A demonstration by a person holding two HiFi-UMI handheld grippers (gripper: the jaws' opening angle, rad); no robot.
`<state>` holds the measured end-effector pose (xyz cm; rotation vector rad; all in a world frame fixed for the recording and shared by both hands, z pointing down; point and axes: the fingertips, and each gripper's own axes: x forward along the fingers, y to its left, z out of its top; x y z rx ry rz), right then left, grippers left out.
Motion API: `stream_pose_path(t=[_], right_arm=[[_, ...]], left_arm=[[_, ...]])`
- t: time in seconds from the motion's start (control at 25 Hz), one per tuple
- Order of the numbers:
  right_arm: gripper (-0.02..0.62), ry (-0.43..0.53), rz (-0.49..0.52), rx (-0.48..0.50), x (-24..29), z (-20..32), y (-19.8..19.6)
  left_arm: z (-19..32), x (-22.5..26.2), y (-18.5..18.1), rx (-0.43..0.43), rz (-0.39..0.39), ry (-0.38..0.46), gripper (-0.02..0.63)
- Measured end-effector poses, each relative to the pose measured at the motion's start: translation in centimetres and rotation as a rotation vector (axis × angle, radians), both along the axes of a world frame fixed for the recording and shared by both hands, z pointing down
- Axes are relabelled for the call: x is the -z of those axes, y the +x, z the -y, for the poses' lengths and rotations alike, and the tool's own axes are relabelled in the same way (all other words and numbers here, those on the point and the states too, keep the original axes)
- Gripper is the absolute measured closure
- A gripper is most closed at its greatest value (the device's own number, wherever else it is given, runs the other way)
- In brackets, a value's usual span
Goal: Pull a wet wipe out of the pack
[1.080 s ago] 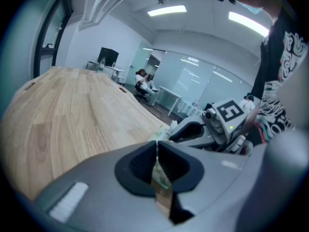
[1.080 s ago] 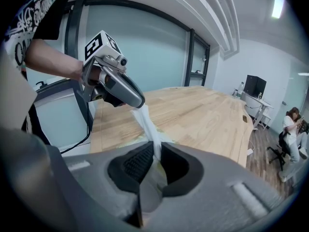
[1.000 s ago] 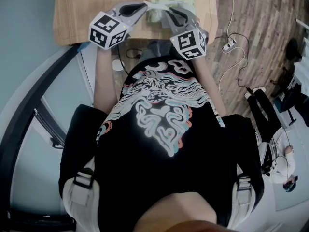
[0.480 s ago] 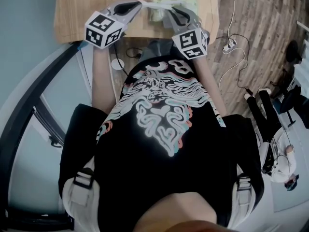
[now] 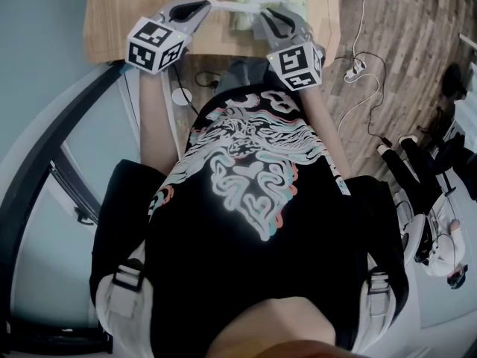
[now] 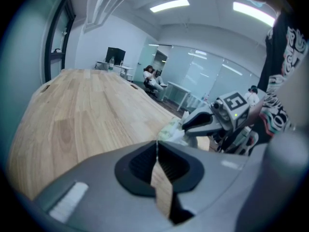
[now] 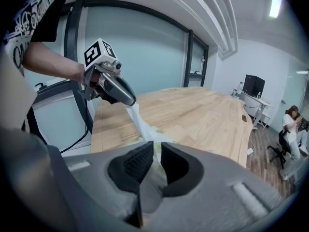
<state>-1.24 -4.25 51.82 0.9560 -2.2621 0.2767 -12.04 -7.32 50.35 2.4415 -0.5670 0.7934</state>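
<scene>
A pale green wet wipe pack (image 5: 262, 0) lies on the wooden table (image 5: 119, 13) near its front edge. My right gripper (image 5: 262, 18) is shut on the pack's near end (image 7: 153, 164) and holds it down. A white wipe (image 5: 232, 6) stretches from the pack's top to my left gripper (image 5: 209, 4), which is shut on the wipe's end. In the right gripper view the wipe (image 7: 140, 122) runs taut up to the left gripper (image 7: 132, 102). From the left gripper view, only a thin white edge shows between the shut jaws, with the pack (image 6: 170, 130) and right gripper (image 6: 184, 126) beyond.
The bare wooden tabletop (image 6: 87, 110) reaches far beyond the pack. Cables and a plug (image 5: 353, 68) lie on the floor to the right. A glass wall with a dark frame (image 7: 77, 57) stands to the left. Desks, chairs and seated people (image 7: 292, 124) are far off.
My left gripper has moved left and away from the pack, drawing the wipe out longer. The right gripper and the pack have stayed in place.
</scene>
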Motion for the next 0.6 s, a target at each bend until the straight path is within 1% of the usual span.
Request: stream_pose_path(t=[0.24,0.4,0.52,0.6], right_arm=[[0.546,0.069,0.048,0.012,1.6,0.2,0.2],[0.548,0.064,0.115,0.011,2.3,0.5,0.1],[0.548,0.07,0.136,-0.015,2.7,0.7,0.5],[0.548,0.078,0.143,-0.024,2.8,0.9,0.7]], left_arm=[[-0.4,-1.6,-1.4,0.007,0.074,-0.017,0.607],[-0.5,-3.0,-2.0,0.004,0.127,-0.033,0.607],[-0.9,-4.1,-2.6,-0.007,0.176,-0.038,0.607],[-1.1,-4.6,-2.8,-0.014,0.195,-0.034,0.606]])
